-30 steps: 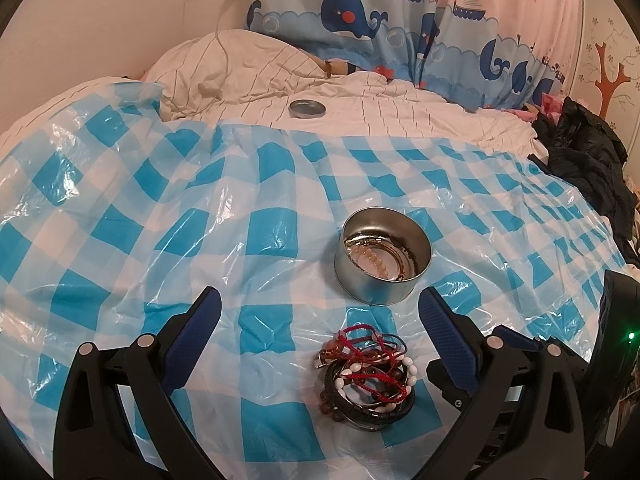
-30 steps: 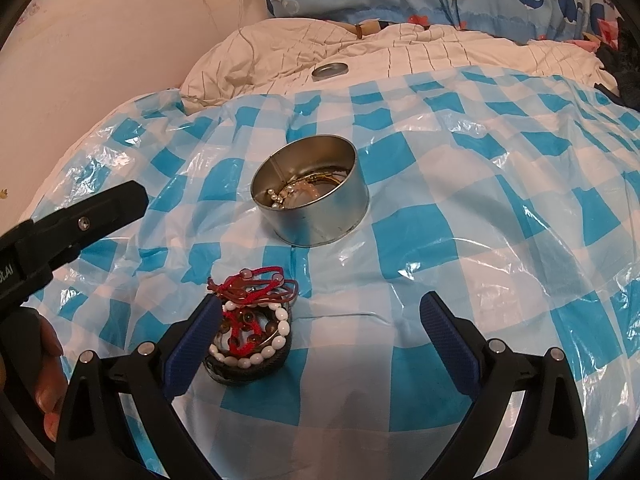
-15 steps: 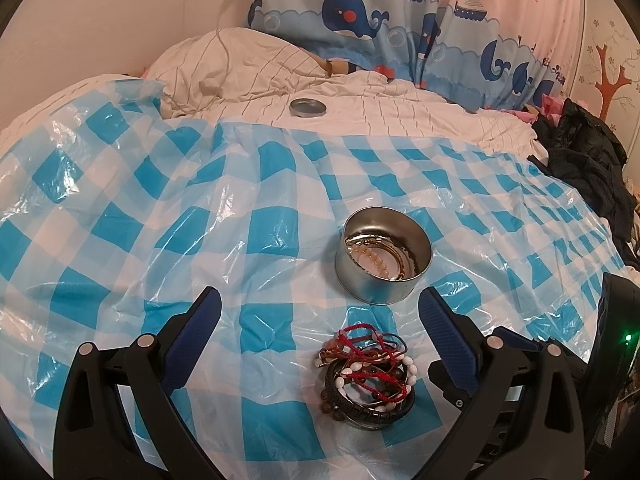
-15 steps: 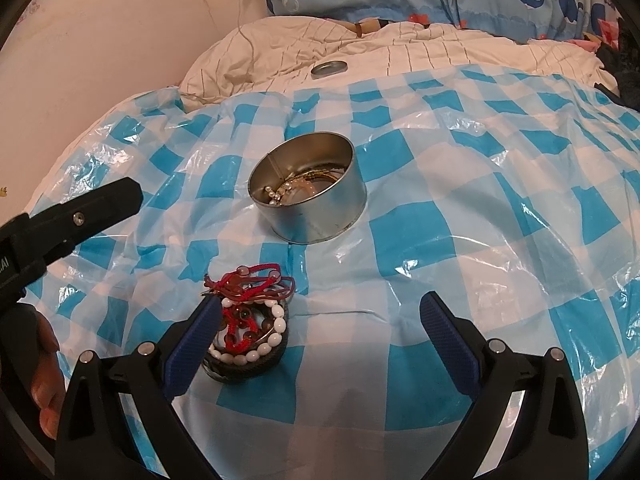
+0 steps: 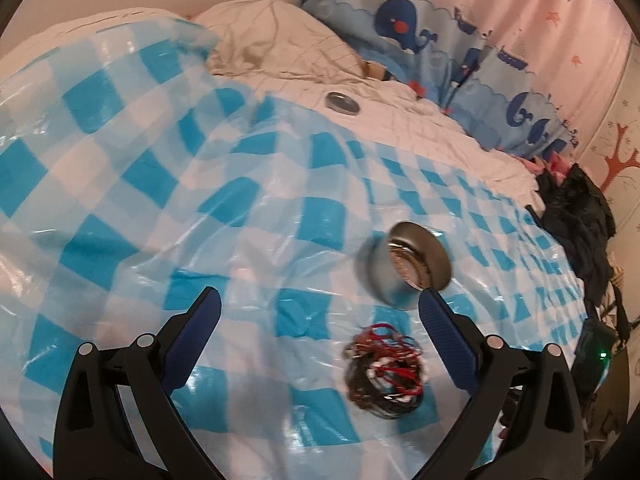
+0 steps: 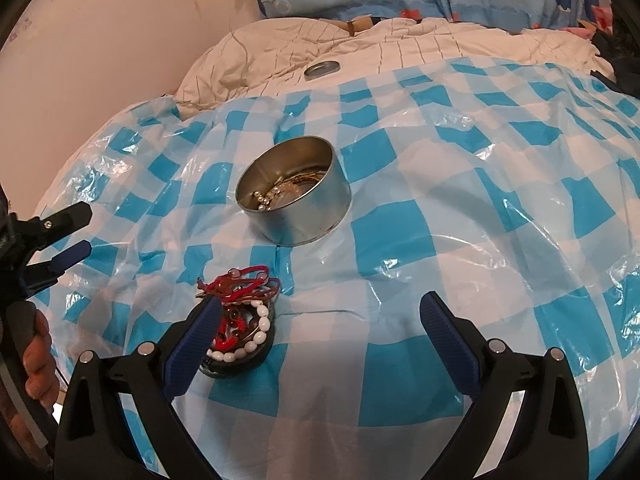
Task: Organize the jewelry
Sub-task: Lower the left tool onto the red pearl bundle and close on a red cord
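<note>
Lying against right claw (image 6: 320, 320) left fingertip (image 6: 208, 312): bracelet pile (image 6: 240, 320); both claws wide, left claw (image 5: 320, 320) empty.

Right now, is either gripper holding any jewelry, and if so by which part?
Nothing is held. The left gripper and right gripper are open; the bracelet pile lies on the checked sheet.

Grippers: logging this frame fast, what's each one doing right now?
Left gripper: open, holding nothing.
Right gripper: open, holding nothing; its left finger overlaps the bracelet pile in view.
</note>
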Motion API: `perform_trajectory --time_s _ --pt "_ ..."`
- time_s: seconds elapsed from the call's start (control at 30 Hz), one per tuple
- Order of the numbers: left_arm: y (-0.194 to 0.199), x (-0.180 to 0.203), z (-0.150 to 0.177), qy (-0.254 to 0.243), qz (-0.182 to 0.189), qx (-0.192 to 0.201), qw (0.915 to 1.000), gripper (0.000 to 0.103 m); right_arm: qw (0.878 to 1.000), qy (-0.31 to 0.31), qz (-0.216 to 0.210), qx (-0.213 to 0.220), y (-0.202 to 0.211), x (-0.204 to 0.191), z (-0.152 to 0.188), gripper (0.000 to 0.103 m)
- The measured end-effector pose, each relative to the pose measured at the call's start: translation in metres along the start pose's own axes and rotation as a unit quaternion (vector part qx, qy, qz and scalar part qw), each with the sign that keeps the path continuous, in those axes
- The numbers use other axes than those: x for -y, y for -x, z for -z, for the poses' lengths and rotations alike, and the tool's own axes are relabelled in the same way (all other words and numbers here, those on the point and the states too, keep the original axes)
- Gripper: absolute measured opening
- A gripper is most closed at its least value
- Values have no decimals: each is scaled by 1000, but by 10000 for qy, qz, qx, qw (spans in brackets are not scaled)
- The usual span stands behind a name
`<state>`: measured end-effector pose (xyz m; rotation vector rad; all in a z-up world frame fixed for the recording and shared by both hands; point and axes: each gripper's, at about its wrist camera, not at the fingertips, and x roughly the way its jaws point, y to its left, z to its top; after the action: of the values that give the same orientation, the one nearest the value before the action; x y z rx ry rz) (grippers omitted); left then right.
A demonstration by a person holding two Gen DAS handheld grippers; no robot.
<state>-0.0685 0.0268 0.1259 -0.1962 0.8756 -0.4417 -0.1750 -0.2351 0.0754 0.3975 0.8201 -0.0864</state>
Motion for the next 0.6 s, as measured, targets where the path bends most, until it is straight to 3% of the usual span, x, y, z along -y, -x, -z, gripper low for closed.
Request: perform_trajectory --time_s 0.17,0.3,0.47,0.6 --pt "-11 5 0 -21 207 -228 9995 95 10000 50 -37 -68 -3 -3 1 95" --pt "-29 12 7 104 699 -627 9955 95 10000 -50 -8 -84 -5 1 0 95" --pt "-42 34 12 -281 567 -707 9955 95 9998 -156 -52 -92 -4 5 -1 95" --pt "-56 43 16 -245 755 -897 9928 95 9996 -231 -123 -95 -3 8 -3 95"
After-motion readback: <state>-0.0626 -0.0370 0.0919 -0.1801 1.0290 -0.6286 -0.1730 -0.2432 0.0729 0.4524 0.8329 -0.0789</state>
